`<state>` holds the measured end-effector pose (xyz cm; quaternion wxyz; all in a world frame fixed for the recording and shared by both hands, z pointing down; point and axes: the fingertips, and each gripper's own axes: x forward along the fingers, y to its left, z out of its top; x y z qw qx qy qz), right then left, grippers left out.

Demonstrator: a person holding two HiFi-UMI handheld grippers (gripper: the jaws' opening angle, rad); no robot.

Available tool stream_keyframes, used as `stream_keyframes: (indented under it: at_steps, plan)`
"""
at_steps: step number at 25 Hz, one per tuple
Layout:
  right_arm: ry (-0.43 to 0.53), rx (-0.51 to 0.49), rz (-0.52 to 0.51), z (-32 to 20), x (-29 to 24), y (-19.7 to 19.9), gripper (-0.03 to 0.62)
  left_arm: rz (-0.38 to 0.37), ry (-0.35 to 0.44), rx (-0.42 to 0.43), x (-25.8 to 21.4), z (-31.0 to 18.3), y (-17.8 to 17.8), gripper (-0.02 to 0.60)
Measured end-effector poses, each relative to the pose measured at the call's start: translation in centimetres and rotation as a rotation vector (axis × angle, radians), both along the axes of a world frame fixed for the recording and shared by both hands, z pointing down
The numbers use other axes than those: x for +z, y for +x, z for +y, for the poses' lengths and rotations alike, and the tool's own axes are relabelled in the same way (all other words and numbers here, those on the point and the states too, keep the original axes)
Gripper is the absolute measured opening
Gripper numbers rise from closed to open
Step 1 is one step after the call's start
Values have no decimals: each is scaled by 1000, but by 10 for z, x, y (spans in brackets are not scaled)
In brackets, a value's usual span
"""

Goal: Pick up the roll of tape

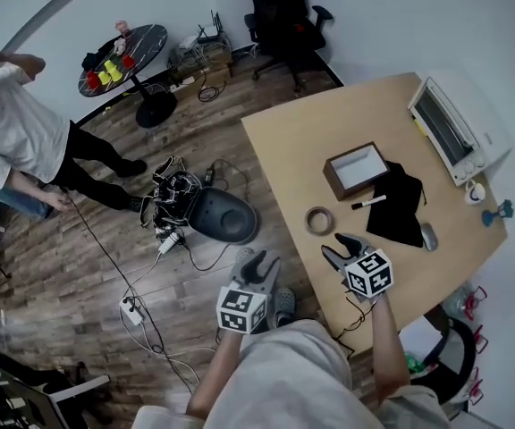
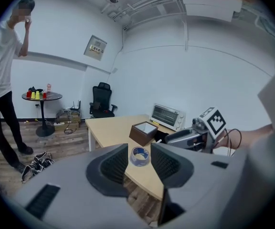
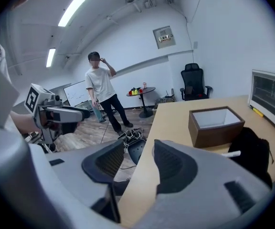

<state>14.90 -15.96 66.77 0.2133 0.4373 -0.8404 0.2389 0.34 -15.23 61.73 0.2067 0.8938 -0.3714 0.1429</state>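
The roll of tape [image 1: 319,220] is lying on the table [image 1: 311,132], not picked up yet. The right claw [image 1: 341,247], near it, and the left claw [image 1: 257,264] are both gaping open, holding nothing.

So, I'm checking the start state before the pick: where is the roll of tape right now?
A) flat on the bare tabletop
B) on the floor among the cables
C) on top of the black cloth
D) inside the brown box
A: the roll of tape lies flat on the bare wood of the table, apart from the box and the black cloth.
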Motion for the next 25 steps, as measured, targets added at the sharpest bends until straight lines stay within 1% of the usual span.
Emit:
stream_keyframes:
  at_steps: [6,9,12,17,21,25]
  plan:
    - [53,-29,46,-42,-46,3,204,28,14,-12,-9,-6,-6,141]
    - [64,-69,69,-59,-57,0,204,38,13,-27,-9,-5,-12,141]
    - [37,-123,113,-67,-47,-3,204,46,10,-43,-7,-5,-16,141]
    - [-35,-207,174,-61,-9,-11,189,56,7,-62,-4,0,-19,141]
    - [-77,-239,200,-58,12,-15,186,62,13,-67,-6,-4,-16,141]
    - [-118,-265,227,-49,34,-18,183,79,8,-88,-5,-6,-15,141]
